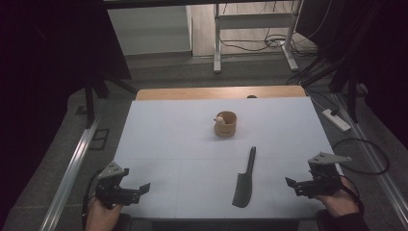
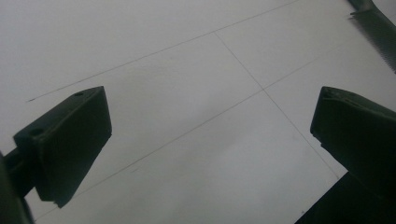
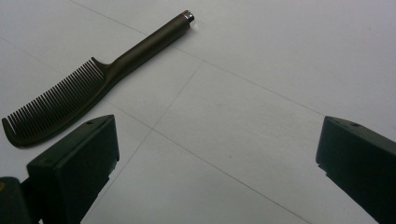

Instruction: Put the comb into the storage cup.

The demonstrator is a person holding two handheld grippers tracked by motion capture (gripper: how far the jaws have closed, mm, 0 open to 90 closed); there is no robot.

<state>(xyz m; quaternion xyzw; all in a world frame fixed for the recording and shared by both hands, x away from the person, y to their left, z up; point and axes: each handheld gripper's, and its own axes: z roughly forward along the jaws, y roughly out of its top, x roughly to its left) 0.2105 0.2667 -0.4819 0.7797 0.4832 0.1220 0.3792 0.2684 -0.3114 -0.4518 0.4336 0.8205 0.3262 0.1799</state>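
Start position, nothing held: left gripper [image 1: 139,188] and right gripper [image 1: 292,183] rest at table's [image 1: 159,130] near corners, jaws apart, comb [image 1: 244,180] at right's 9 o'clock (cup [image 1: 225,123] far off); next, likely a reach to its handle.

Looking like a lab / data-capture rig, not a home or shop. Worktop [image 1: 192,144] is sitting under a plain white sheet with a faint ruled grid, wood edge showing at the far side. Black curtains [image 1: 53,48] are hanging on both sides, boxing the station in. Metal rails [image 1: 72,168] are running along the grey carpeted floor [image 1: 168,72] left and right. White frame legs [image 1: 217,43] of another desk are standing behind, with loose cables [image 1: 255,45] trailing around them. White power strip [image 1: 336,119] is lying on the floor at the right, more cable looping beside it. Lighting is staying dim.
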